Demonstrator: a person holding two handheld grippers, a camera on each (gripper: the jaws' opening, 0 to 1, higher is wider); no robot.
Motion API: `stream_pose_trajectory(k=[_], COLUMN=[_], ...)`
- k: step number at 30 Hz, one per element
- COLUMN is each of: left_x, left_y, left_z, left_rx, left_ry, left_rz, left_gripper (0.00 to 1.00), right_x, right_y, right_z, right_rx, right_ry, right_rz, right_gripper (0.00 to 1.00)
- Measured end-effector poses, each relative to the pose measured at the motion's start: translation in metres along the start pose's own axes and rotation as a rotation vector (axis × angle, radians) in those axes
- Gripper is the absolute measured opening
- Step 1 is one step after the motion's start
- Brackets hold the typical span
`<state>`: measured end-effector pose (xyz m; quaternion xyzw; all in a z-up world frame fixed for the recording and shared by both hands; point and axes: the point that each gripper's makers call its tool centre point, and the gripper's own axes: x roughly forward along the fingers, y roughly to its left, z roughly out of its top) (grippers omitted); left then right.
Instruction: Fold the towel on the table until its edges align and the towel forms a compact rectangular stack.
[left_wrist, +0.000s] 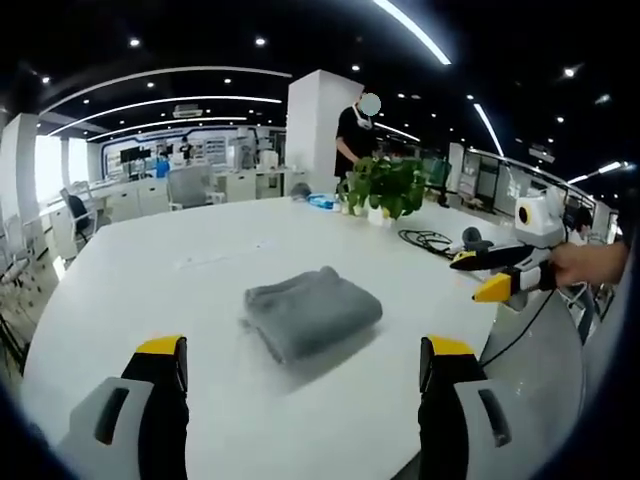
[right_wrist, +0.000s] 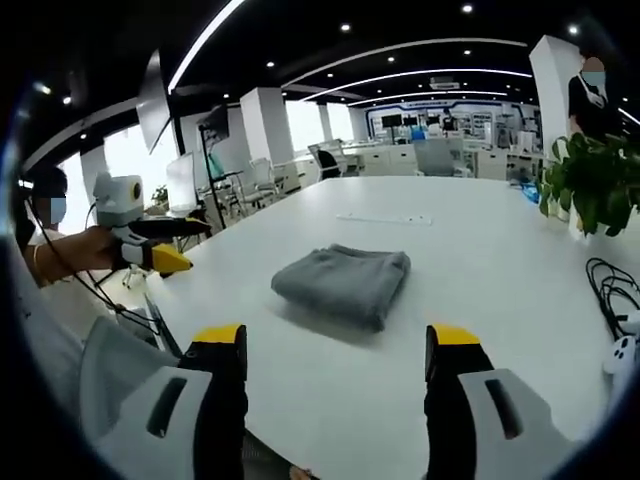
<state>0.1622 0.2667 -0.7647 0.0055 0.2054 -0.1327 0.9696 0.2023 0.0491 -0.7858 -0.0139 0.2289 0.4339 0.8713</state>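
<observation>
A grey towel (left_wrist: 312, 312) (right_wrist: 345, 283) lies folded into a thick, compact rectangle near the middle of the white table (left_wrist: 200, 260) (right_wrist: 480, 230). My left gripper (left_wrist: 303, 360) hovers a short way back from it, jaws wide open with nothing in them. From the opposite side, my right gripper (right_wrist: 335, 345) faces the towel, also open and holding nothing. Each gripper appears in the other's view: the right gripper (left_wrist: 495, 275) beyond the table's edge in a hand, the left gripper (right_wrist: 170, 245) likewise. Neither touches the towel.
A potted plant (left_wrist: 385, 185) (right_wrist: 595, 180) stands at the table's far side. A coiled black cable (left_wrist: 428, 240) (right_wrist: 610, 285) and a white device (right_wrist: 625, 350) lie near it. A person (left_wrist: 355, 135) stands behind the plant. Office chairs and desks surround the table.
</observation>
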Motion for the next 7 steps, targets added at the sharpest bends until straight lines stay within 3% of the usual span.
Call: stream_pose_trajectory(k=[7], left_x=[0.0022], left_y=[0.0007], left_z=[-0.0026], left_rx=[-0.006], left_ry=[0.007], left_rz=[-0.007], left_gripper=[0.99], right_x=[-0.0011], right_y=[-0.0027], right_z=[0.0006], right_rx=[0.001], right_ry=[0.001], right_rz=[-0.007], right_gripper=[0.72])
